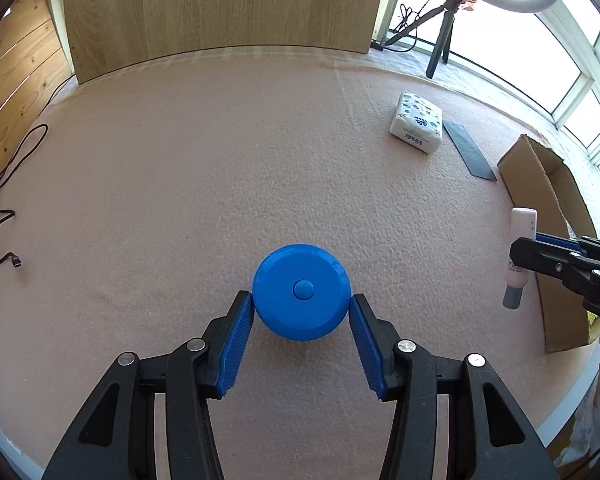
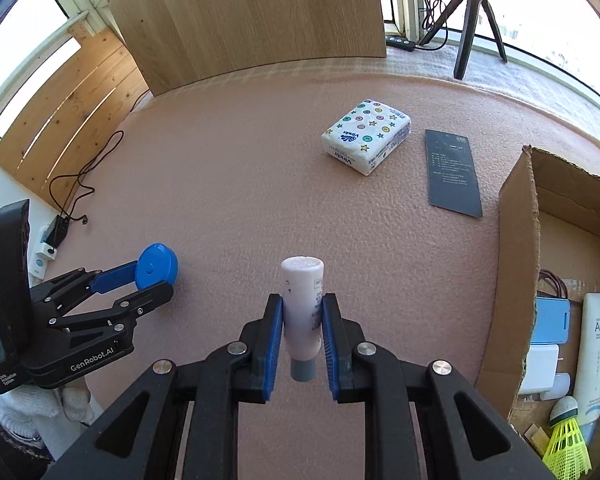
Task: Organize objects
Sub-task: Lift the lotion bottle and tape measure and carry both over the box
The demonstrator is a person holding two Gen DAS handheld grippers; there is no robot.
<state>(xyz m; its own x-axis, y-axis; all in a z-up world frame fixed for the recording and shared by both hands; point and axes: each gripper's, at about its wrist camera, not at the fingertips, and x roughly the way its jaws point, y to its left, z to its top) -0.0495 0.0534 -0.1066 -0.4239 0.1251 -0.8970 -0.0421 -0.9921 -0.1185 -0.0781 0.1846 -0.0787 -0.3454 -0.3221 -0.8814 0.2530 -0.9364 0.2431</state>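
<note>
Left gripper (image 1: 302,304) clamps a round blue disc (image 1: 302,291) with a centre button, pads on its two sides, lifted off the pink mat (image 1: 204,168). What the disc is, can't tell.

Right gripper (image 2: 302,306) pinches a small white tube (image 2: 303,308) at mid-body, grey cap toward the camera, flat crimped end pointing away. Label print too blurred to read.

Far right on the mat: a tissue pack (image 2: 367,136), a dark card (image 2: 453,172) just beside it, apart.

Right edge: open cardboard box (image 2: 516,280), cut off by the frame. Inside it a white lotion bottle (image 2: 594,352), a yellow shuttlecock (image 2: 566,436), a light blue item and white blocks, all partly hidden by the box wall.

Left: loose black cable (image 1: 12,176), plug end on the mat.

A white glove shows under the left gripper, mostly cropped.
</note>
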